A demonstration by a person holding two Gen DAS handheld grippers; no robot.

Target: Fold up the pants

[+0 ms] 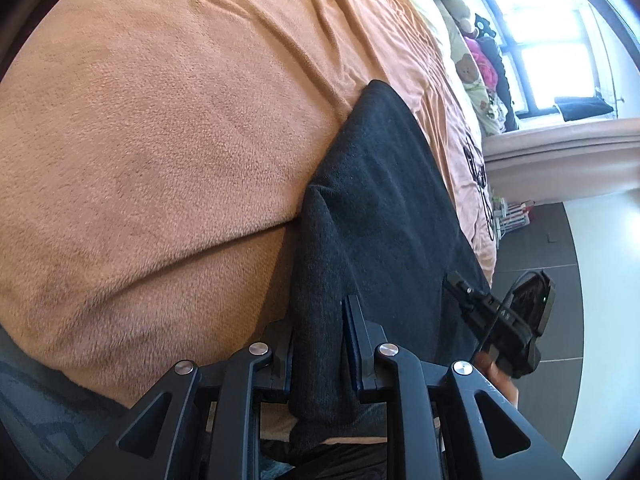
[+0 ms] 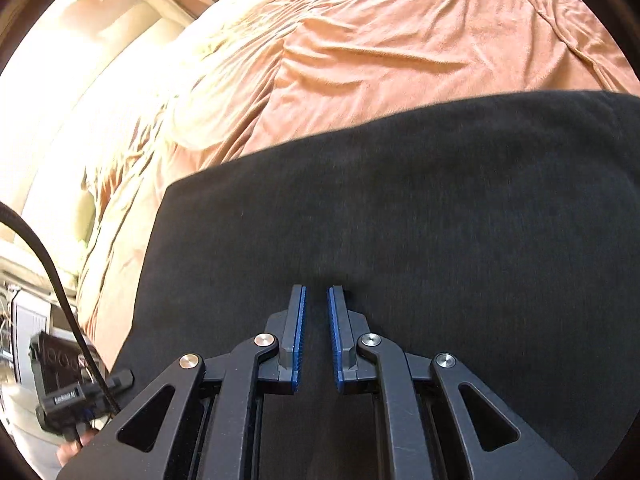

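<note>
- An orange blanket [image 1: 160, 140] covers a bed, with a bright window [image 1: 532, 36] beyond (stuffed toys sit along the sill side).
- The left gripper [image 1: 320, 328] angles downward, its jaws clamped on a thick fold of the dark pants [image 1: 380, 200].
- The right gripper [image 2: 317, 320] tilts down over the pants [image 2: 400, 208] spread on the blanket, jaws pinching the cloth.

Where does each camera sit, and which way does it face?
Left wrist: on the left gripper, looking along its fingers, which pinch a fold of the black pants on the orange blanket; right gripper at the right edge.
Right wrist: on the right gripper, shut on the pants; left gripper lower left.
Shared: pants, blanket, the other gripper.
</note>
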